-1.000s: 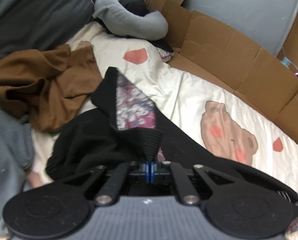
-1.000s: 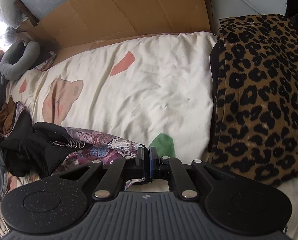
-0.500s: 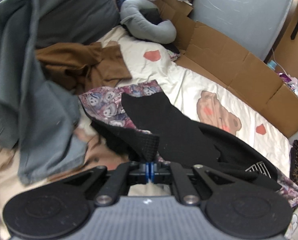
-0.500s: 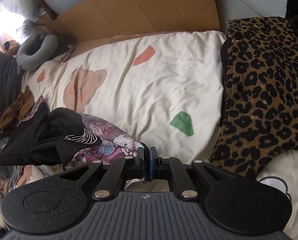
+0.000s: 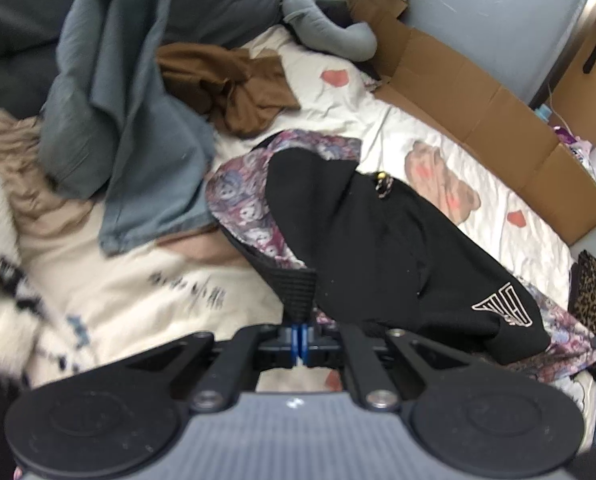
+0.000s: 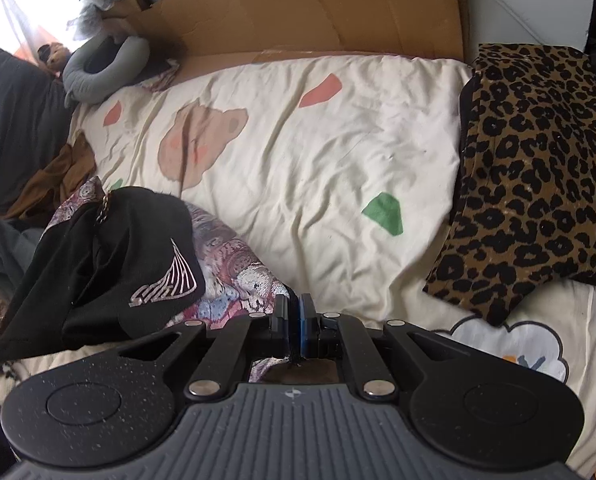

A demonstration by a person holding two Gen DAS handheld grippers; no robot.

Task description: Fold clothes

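A black jacket (image 5: 382, 240) with a purple patterned lining (image 5: 245, 200) and a white logo hangs stretched between my two grippers over the bed. My left gripper (image 5: 300, 340) is shut on its black ribbed hem (image 5: 295, 288). My right gripper (image 6: 295, 330) is shut on the other edge of the jacket, at the patterned lining (image 6: 233, 276). The black outer side (image 6: 109, 256) sags to the left in the right wrist view.
A cream sheet with bear prints (image 6: 298, 152) covers the bed. A folded leopard-print garment (image 6: 534, 176) lies at the right. Grey-blue (image 5: 125, 120), brown (image 5: 233, 84) and beige clothes pile at the left. Cardboard (image 5: 478, 100) lines the far edge. A grey neck pillow (image 6: 101, 68) lies at the head.
Both grippers have risen and pulled apart, so the jacket has spread out between them and its logo now shows. The left view has swung towards the clothes pile.
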